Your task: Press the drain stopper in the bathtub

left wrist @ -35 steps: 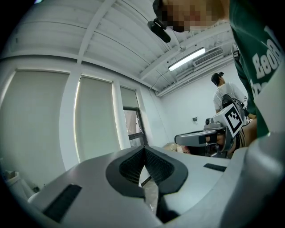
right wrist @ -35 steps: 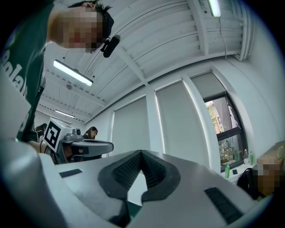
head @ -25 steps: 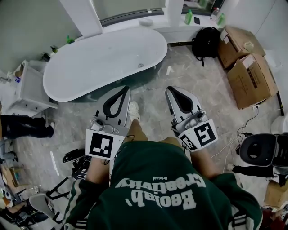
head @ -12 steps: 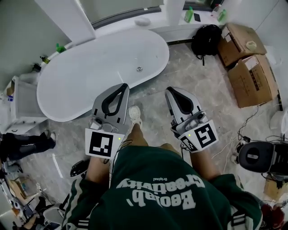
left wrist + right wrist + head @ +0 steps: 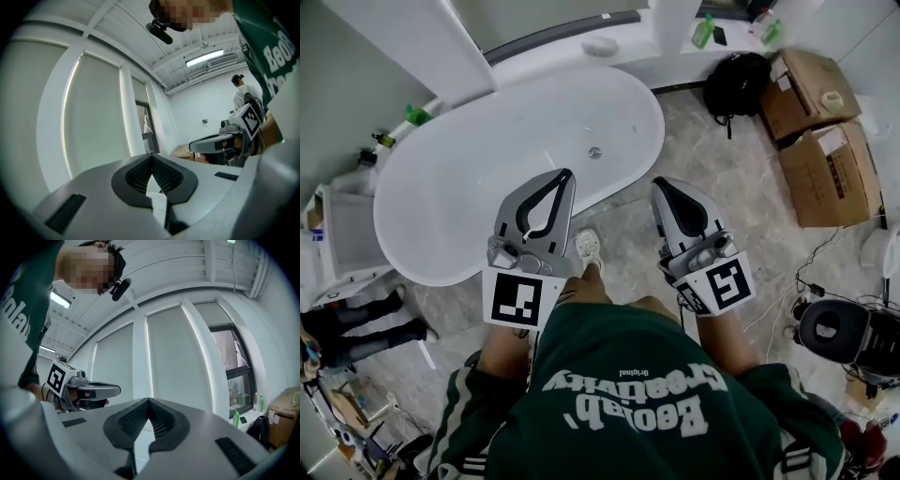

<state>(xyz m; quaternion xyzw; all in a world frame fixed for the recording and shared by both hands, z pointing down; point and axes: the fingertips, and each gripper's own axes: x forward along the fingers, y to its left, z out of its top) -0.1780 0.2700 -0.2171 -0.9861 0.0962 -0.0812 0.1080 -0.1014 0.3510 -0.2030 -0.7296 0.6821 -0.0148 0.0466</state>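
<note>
In the head view the white oval bathtub (image 5: 478, 197) lies ahead, with the small round metal drain stopper (image 5: 594, 152) on its floor near the right end. My left gripper (image 5: 568, 173) is shut and empty, its tips over the tub's near rim, short of the stopper. My right gripper (image 5: 660, 185) is also shut and empty, above the marble floor to the right of the tub. Both gripper views look out at window blinds and ceiling. The left gripper (image 5: 151, 155) and right gripper (image 5: 149, 400) show their pads meeting. The tub is in neither of them.
A black backpack (image 5: 741, 80) and cardboard boxes (image 5: 825, 169) stand at the right. Green bottles (image 5: 703, 33) sit on the ledge behind the tub. A white cabinet (image 5: 337, 244) and another person's legs (image 5: 356, 337) are at the left. Cables (image 5: 811, 277) trail past a black stool (image 5: 830, 328).
The person has stepped toward the tub, so it and the stopper now lie closer under the grippers. The left gripper's tips now overlap the tub rim. Both grippers stay shut.
</note>
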